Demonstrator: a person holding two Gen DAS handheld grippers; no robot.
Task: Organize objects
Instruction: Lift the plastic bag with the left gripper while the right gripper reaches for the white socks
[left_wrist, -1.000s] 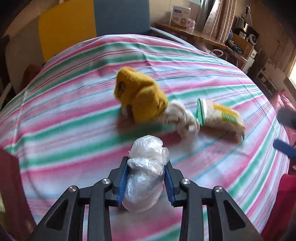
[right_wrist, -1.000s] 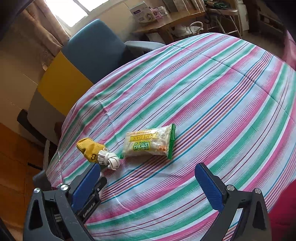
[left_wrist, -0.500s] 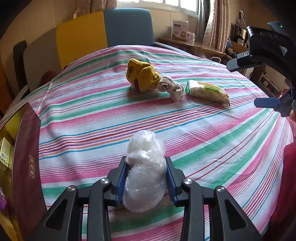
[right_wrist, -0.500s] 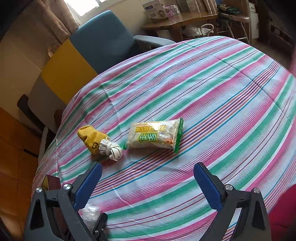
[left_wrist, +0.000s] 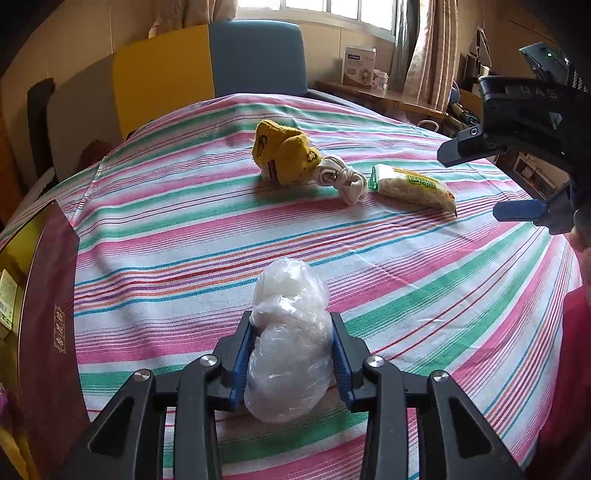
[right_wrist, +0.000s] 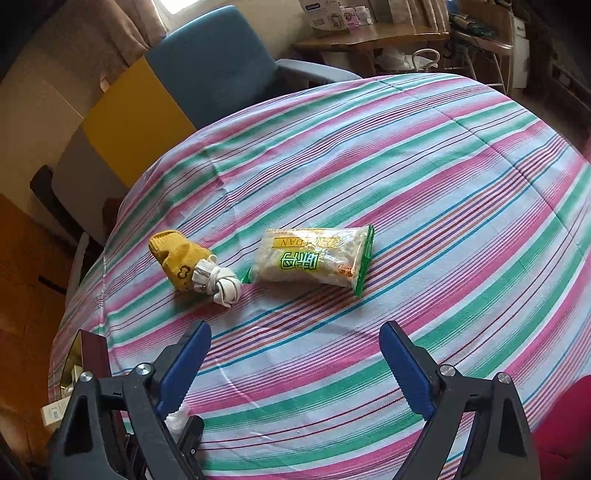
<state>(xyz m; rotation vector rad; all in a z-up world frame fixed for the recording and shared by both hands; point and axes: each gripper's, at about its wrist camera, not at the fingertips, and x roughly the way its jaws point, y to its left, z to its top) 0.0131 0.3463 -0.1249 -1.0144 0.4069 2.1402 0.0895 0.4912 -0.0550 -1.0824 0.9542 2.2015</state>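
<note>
Currently the left gripper (left_wrist: 290, 354) clamps a crumpled clear plastic bag (left_wrist: 290, 343); the right gripper (right_wrist: 295, 369), jaws wide but just narrowing, holds nothing.

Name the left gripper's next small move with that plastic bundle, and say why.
Probably swing the left gripper left toward the open box. Its fingers are shut on the plastic bundle, and that box at the table's left edge already holds small items.

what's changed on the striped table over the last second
The left gripper, shut on the clear plastic bag, drew back from the yellow sock. The right gripper's jaws have just been closing, nothing between them. Sock, white sock and snack packet stayed put.
</note>
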